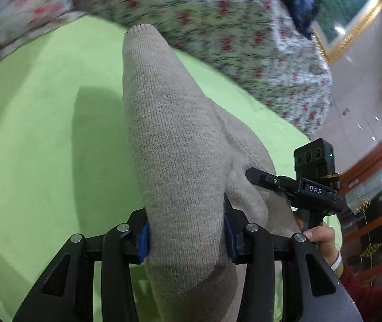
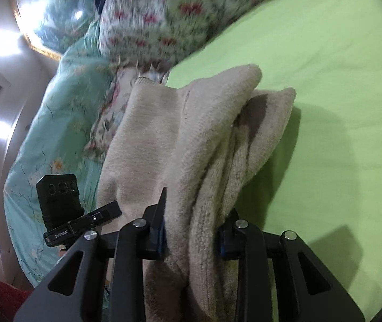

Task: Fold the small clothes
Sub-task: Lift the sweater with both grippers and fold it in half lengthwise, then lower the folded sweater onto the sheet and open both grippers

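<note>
A beige knit garment (image 1: 169,123) is lifted over a lime green bed sheet (image 1: 43,139). My left gripper (image 1: 186,237) is shut on a thick fold of it, blue pads pressing both sides. In the right wrist view the same beige knit garment (image 2: 191,139) hangs bunched in folds, and my right gripper (image 2: 192,237) is shut on its gathered edge. The right gripper (image 1: 276,182) also shows in the left wrist view, at the garment's right side, held by a hand (image 1: 322,237). The left gripper (image 2: 94,218) shows at lower left in the right wrist view.
A floral quilt (image 1: 231,35) lies heaped along the far side of the green sheet (image 2: 338,107). A teal floral cover (image 2: 54,123) drapes to the left in the right wrist view. A gold-framed picture (image 1: 351,13) hangs on the wall, and wooden shelves (image 1: 378,187) stand at right.
</note>
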Tool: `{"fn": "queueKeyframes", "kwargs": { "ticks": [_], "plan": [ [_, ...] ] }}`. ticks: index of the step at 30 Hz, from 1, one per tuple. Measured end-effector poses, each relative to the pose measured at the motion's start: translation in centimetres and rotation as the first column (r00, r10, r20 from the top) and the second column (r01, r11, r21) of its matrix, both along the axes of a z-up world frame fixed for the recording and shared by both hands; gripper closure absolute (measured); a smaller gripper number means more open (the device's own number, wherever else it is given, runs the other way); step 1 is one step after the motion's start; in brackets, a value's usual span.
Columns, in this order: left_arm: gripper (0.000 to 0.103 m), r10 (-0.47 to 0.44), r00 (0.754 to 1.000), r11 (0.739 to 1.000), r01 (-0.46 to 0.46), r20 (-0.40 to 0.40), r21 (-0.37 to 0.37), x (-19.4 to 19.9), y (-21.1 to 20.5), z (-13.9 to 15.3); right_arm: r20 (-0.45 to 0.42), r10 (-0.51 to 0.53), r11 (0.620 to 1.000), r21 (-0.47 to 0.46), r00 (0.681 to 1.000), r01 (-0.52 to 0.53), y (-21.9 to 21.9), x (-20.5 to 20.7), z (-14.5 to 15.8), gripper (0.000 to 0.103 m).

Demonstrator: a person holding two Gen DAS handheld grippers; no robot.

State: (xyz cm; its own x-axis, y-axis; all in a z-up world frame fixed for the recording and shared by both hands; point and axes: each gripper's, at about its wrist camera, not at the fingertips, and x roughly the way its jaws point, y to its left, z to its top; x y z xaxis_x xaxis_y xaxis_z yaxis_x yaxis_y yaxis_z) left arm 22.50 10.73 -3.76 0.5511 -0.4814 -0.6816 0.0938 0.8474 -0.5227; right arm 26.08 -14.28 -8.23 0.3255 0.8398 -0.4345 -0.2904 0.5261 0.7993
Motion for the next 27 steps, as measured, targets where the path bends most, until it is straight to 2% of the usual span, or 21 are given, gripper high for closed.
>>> {"fn": "queueKeyframes", "kwargs": {
  "ticks": [2,3,6,7,11,14,17,19,20,21,22,23,24,26,27],
  "plan": [
    [0.056,0.030,0.998,0.999,-0.029,-0.049,0.020,-0.6,0.9,-2.1,-0.021,0.012,0.998,-0.056,1.000,-0.013,1.7,-0.3,-1.4,0.073],
    [0.050,0.051,0.996,0.998,-0.049,-0.069,0.031,-0.9,1.2,-3.2,-0.021,0.003,0.997,-0.083,1.000,-0.004,2.1,-0.5,-1.8,0.072],
    [0.040,0.083,0.994,0.995,-0.087,-0.070,-0.045,-1.8,2.4,-4.5,-0.047,-0.017,0.999,-0.050,0.999,0.014,1.5,-0.8,-2.7,0.070],
    [0.037,0.090,0.993,0.994,-0.093,-0.072,-0.049,-1.9,2.5,-4.6,-0.058,-0.021,0.998,-0.054,0.998,0.018,1.4,-0.9,-2.7,0.068],
    [0.031,0.133,0.990,0.991,-0.134,-0.050,-0.020,-2.3,2.5,-3.4,-0.052,-0.048,0.993,-0.111,0.997,0.042,0.5,-1.5,-1.2,0.057],
    [0.030,0.185,0.983,0.983,-0.185,0.001,0.015,-2.8,3.6,-1.7,0.023,-0.108,0.981,-0.161,0.994,0.110,-0.7,-1.7,1.3,0.050],
    [0.030,0.239,0.971,0.969,-0.240,0.031,0.056,-2.4,4.7,-0.8,0.073,-0.132,0.975,-0.168,0.989,0.143,-0.7,-0.3,3.2,0.050],
    [0.031,0.249,0.968,0.967,-0.249,0.019,0.049,-1.8,5.3,-0.8,0.063,-0.132,0.970,-0.198,0.989,0.142,0.4,1.2,3.5,0.050],
    [0.031,0.254,0.967,0.966,-0.254,0.014,0.044,-1.5,5.4,-0.9,0.045,-0.138,0.965,-0.220,0.989,0.145,1.1,2.2,3.2,0.052],
    [0.032,0.254,0.967,0.966,-0.254,0.011,0.047,-1.0,5.3,-0.9,0.035,-0.140,0.962,-0.231,0.989,0.145,1.3,3.0,2.8,0.061],
    [0.032,0.256,0.967,0.965,-0.255,0.005,0.061,-0.6,5.1,-1.0,0.008,-0.130,0.963,-0.238,0.992,0.128,1.8,4.1,2.2,0.073],
    [0.032,0.256,0.967,0.964,-0.255,0.003,0.081,-0.3,4.8,-1.0,0.007,-0.139,0.961,-0.241,0.990,0.137,2.0,4.4,2.2,0.095],
    [0.033,0.251,0.968,0.963,-0.251,0.009,0.101,-0.2,4.5,-0.9,0.037,-0.157,0.961,-0.226,0.987,0.161,1.8,4.4,2.9,0.095],
    [0.033,0.240,0.970,0.960,-0.241,0.025,0.145,0.0,3.6,-0.6,0.156,-0.186,0.970,-0.128,0.970,0.206,0.3,3.2,5.4,0.095],
    [0.032,0.230,0.973,0.959,-0.232,0.031,0.162,0.1,3.1,-0.6,0.186,-0.199,0.967,-0.122,0.962,0.223,-0.3,2.6,6.1,0.095]
  ]
}}
